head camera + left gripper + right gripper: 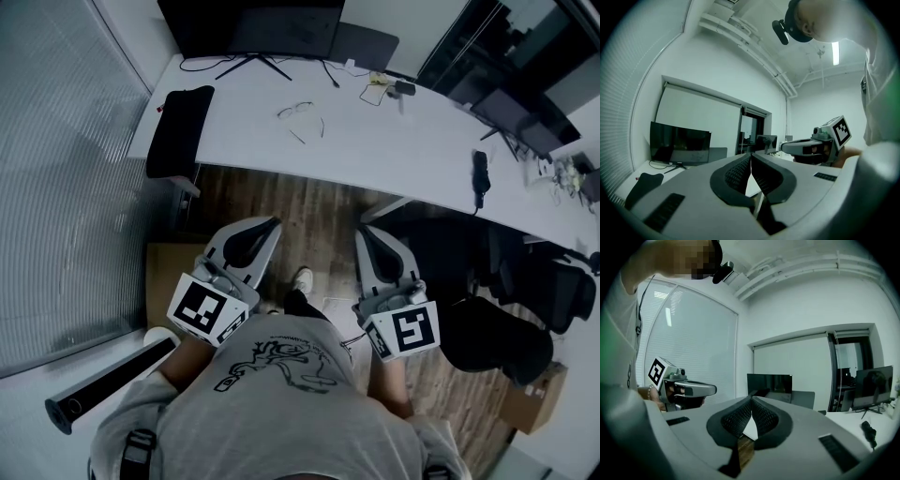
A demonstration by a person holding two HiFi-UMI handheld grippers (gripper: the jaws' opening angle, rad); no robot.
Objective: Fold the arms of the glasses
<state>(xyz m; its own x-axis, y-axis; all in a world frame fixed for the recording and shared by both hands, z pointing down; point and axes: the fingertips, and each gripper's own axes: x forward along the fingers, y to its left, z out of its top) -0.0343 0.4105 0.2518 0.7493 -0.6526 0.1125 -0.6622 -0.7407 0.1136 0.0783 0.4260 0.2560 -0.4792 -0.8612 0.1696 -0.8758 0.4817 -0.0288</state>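
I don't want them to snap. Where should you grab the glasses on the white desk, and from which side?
Probably one thin arm, coming from the desk's near edge. The glasses lie on the desk with both arms spread open, pointing roughly toward the person, so the arms are met first. Finer detail is too small to tell.

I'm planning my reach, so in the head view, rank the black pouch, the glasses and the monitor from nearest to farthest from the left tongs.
From the left tongs:
1. Black pouch, on the left edge of the table, and glasses, mid-table: too close to call.
2. Monitor, at the back edge.
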